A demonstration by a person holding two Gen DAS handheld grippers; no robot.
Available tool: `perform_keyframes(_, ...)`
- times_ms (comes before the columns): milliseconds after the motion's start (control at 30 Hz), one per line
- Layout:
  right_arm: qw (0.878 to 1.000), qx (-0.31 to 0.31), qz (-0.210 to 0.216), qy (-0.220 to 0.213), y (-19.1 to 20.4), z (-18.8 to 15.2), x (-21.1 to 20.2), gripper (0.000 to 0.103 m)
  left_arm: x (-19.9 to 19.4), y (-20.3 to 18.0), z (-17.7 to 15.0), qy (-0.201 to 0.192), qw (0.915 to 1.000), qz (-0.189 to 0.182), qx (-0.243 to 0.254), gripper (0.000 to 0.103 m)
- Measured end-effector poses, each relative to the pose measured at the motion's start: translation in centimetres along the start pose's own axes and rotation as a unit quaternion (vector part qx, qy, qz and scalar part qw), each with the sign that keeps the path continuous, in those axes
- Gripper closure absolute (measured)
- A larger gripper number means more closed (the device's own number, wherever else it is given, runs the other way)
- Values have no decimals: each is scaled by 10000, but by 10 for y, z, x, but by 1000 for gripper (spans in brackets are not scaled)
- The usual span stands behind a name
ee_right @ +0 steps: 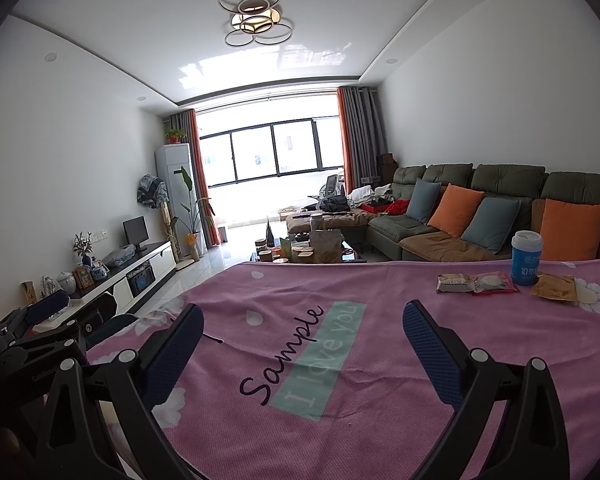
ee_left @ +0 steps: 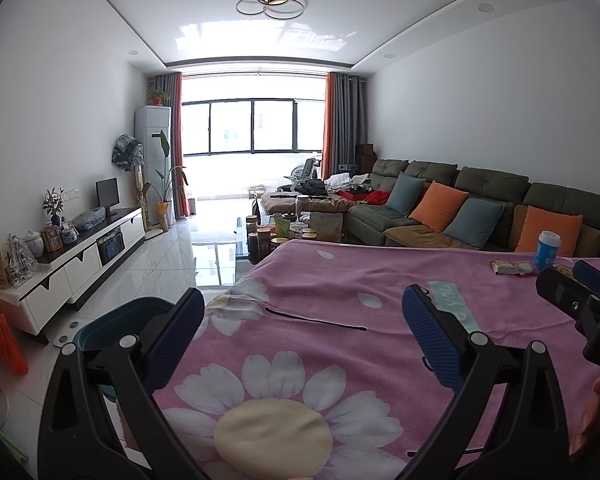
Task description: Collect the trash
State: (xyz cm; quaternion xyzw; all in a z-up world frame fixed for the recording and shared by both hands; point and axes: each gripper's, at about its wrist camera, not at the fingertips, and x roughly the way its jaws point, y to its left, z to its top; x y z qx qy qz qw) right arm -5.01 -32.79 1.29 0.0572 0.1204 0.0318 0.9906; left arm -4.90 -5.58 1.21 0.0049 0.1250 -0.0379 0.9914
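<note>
On the pink worktop (ee_right: 380, 380), wrappers (ee_right: 476, 283) are seen far right; left gripper (ee_left: 302, 324) and right gripper (ee_right: 302, 330) jaws are held wide apart, empty.

Cloth (ee_right: 340, 400) covers table. Cup (ee_right: 526, 258) stands at far right of cloth. Two snack packs (ee_right: 476, 283) lie side by side just left of cup. Third wrapper (ee_right: 554, 288) lies just right of cup. Bin (ee_left: 112, 322) sits on floor, left of table. Sofa (ee_right: 480, 208) behind table on right. TV stand (ee_right: 140, 272) along left wall.
</note>
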Motion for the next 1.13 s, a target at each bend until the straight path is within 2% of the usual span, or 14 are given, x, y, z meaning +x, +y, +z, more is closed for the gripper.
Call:
perform_keyframes(800,10000,57,-38,23,2,-2,-2,7,7,-3,0,86,9999,-114,18,6)
perform_keyframes(867,9999,66,-74,29,2,-3,-1,7,12,-5,1,212,9996,-155,40,6)
perform_keyframes(967,9998,123,-151,99,-5,-2,1,7,31,-7,4,632,9974,-354,63,6)
perform_keyframes(1133,9978,278,-385,459,-27,2,10,7,83,-8,11,1436,9872,-688,39,6)
